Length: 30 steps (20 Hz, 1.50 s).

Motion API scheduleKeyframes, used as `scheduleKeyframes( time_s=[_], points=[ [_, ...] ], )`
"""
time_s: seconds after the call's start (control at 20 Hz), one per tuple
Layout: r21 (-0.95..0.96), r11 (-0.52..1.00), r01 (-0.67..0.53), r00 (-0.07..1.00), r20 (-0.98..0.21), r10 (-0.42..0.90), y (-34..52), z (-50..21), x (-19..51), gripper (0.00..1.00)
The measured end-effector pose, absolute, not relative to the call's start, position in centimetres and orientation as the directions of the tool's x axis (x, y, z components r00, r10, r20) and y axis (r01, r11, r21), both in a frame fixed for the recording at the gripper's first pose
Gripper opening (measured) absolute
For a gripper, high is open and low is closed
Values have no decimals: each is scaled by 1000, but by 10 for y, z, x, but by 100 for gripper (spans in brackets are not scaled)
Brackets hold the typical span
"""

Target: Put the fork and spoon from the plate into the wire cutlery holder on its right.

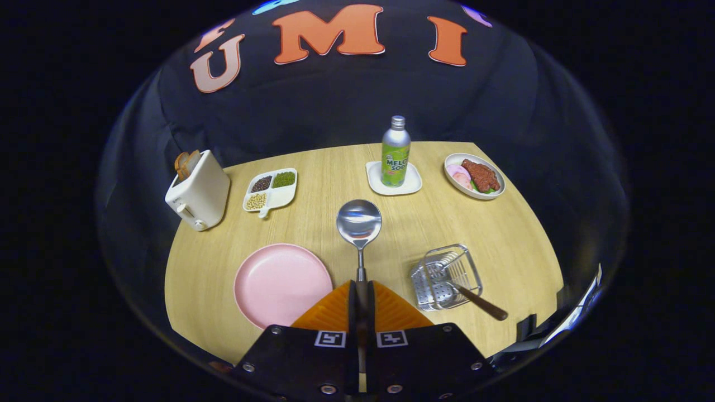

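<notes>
My gripper [361,287] is shut on the spoon [359,224], pinching its handle so the shiny bowl sticks out ahead of the fingers, held above the table. The pink plate [279,282] lies bare just left of the fingers. To the right of the fingers stands the wire cutlery holder [446,274]. The fork [475,300] sits in it, and its brown handle leans out toward the near right.
On the wooden table [503,234] beyond the spoon, a green soda bottle [395,152] stands on a white coaster [394,180]. A plate of food [475,176] is at the far right. A divided dish of beans [271,190] and a white toaster [196,190] are at the far left.
</notes>
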<state>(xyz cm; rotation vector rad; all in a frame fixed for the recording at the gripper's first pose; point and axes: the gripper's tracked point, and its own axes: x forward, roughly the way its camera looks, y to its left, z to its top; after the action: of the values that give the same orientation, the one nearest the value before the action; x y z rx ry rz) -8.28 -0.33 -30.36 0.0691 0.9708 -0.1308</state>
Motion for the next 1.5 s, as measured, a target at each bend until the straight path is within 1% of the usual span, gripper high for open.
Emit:
scheduleKeyframes(
  time_s=[0.25, 0.55, 0.9, 1.2, 1.35, 1.5],
  points=[
    [-51, 992, 115, 487, -867, -101, -50, -307, -98, 6],
    [-64, 995, 81, 386, -918, -91, -82, -314, -112, 6],
    [-94, 995, 33, 219, -971, -99, -110, -321, -126, 6],
    [-102, 993, -61, 74, -992, -98, -116, -338, -126, 7],
    [-101, 993, -56, 41, -994, -99, -113, -345, -121, 7],
    [-90, 994, -62, 38, -995, -88, -112, -349, -116, 8]
  ],
)
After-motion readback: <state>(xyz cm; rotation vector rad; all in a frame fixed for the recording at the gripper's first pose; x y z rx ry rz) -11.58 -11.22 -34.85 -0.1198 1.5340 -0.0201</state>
